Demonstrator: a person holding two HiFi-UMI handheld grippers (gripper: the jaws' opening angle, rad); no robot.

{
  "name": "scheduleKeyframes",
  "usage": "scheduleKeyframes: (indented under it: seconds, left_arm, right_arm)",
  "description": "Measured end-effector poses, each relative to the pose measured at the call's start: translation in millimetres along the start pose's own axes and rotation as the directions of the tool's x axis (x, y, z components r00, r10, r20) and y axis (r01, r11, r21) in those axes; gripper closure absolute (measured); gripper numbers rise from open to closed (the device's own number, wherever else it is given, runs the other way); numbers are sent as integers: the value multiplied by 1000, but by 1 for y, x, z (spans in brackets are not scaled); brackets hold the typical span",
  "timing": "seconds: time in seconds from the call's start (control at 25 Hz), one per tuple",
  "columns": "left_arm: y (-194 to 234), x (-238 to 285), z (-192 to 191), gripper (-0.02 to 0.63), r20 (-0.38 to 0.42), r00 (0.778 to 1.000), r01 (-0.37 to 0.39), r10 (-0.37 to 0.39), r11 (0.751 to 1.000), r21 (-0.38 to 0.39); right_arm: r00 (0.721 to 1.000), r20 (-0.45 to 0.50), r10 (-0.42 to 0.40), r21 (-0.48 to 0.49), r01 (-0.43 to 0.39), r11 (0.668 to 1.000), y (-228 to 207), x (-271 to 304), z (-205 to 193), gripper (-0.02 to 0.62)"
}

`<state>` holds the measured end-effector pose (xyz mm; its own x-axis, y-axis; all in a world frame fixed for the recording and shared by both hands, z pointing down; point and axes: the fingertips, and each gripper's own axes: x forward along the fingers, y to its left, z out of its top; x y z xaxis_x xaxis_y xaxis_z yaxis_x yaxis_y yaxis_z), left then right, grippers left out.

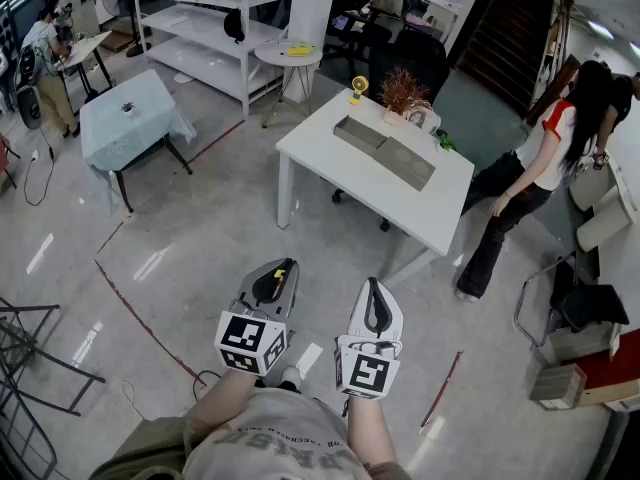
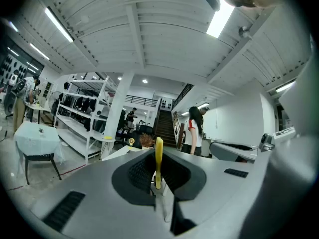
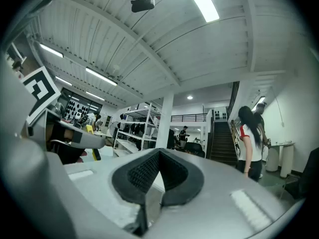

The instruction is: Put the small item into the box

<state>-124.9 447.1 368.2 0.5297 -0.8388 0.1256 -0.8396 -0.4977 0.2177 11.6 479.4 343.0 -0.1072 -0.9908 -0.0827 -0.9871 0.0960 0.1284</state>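
Grey polished floor [image 1: 200, 258] fills most of the head view, and a broad open stretch of it lies between the person holding the grippers and the white table [image 1: 330, 168]; a red tape line [image 1: 140, 318] crosses that stretch slantwise at the left; white shelving [image 1: 200, 28] lines the far side of the room; the white table stands at a slant in the middle, its long near edge facing the open floor; a smaller table under a pale blue cloth [image 1: 135, 118] stands well apart at the left, with a wide lane between the two; a bystander in a white and red top [image 1: 545, 158] stands just beside the white table's right end; a black metal frame [image 1: 30, 368] juts in at the left edge of the view, and cardboard boxes [image 1: 560, 383] sit at the right edge; the long grey box [image 1: 384, 149] lies on the white table toward its far edge, near a dried plant [image 1: 403, 93]; both grippers are held low, side by side, well apart from the table; the left gripper [image 1: 275, 280] has its jaws nearly together, pinching a thin yellow item [image 2: 158, 158] that stands upright between the pads; the right gripper [image 1: 374, 303] has its jaws pressed fully together, with nothing in them.
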Motion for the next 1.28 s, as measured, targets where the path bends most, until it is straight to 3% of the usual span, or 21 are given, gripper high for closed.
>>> scheduleKeyframes:
  seconds: [0.76,0.92,1.12,1.2,1.28]
  left_arm:
    - [-3,21,-5,577,3,1000,-23,23,1000,-16]
    - [-7,25,-7,577,6,999,-36,36,999,-26]
    - [-11,30,-13,577,7,998,-55,55,998,-33]
    - [-11,32,-17,577,-4,998,-58,58,998,-31]
    - [-9,33,-21,577,-18,998,-62,61,998,-31]
  right_arm:
    - [999,40,20,15,-21,1000,-11,16,7,597]
    - [1000,6,31,-6,-31,1000,-20,16,3,597]
    - [995,43,86,74,-89,993,-27,20,-2,595]
    - [993,18,121,84,-122,989,-29,22,-13,539]
    - [992,9,128,103,-128,986,-29,25,-17,433]
